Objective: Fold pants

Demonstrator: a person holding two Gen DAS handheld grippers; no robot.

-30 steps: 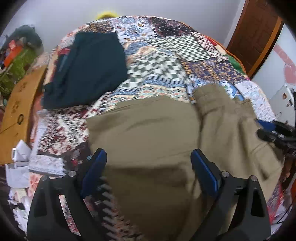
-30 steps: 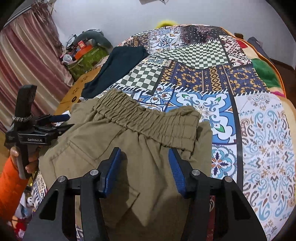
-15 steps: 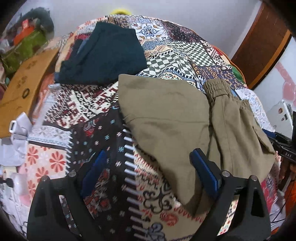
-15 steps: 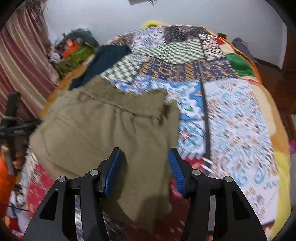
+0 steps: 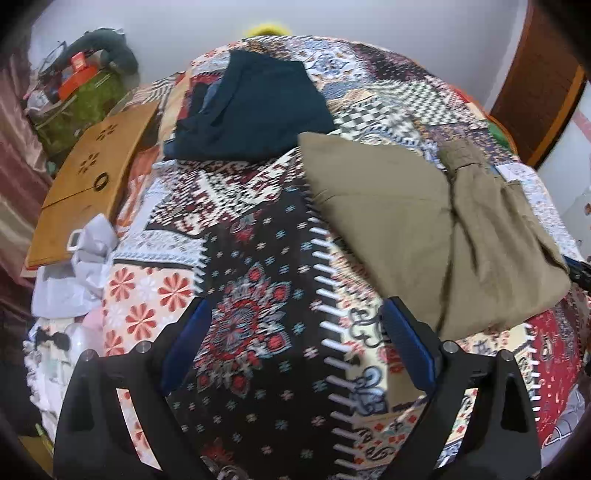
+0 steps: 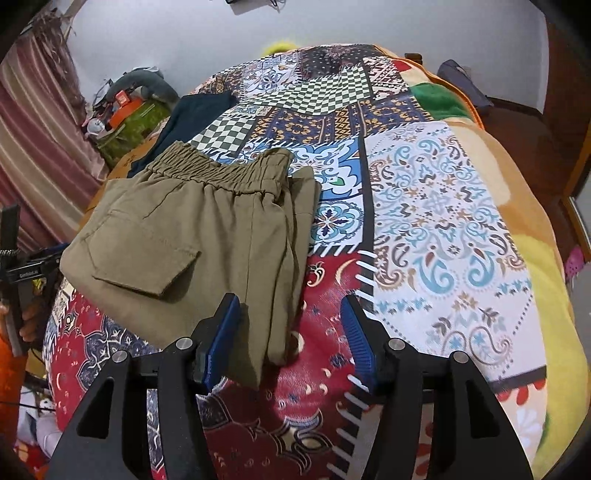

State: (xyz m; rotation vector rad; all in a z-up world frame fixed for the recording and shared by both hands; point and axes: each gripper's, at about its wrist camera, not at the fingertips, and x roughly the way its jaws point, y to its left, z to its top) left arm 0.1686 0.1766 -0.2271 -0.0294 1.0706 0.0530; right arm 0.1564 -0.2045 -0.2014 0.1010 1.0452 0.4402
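Bedroom in a home. Bed (image 6: 443, 221) under a patchwork quilt fills both views. Striped curtain (image 6: 33, 140) at 9 o'clock in the right wrist view. Wooden door (image 5: 543, 85) at 2 o'clock in the left wrist view, cluttered green bag (image 5: 81, 99) at 10, plain white wall (image 5: 332, 18) at 12.

Pants (image 6: 192, 243) matt olive woven cloth; bedspread (image 6: 443, 221) printed patchwork fabric.

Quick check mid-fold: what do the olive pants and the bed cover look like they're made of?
Olive pants: matte woven fabric, probably cotton twill; it holds soft creases and the elastic waistband is gathered. Bed cover: thin printed cloth, flat patchwork-style pattern without sheen; fibre can't be told.
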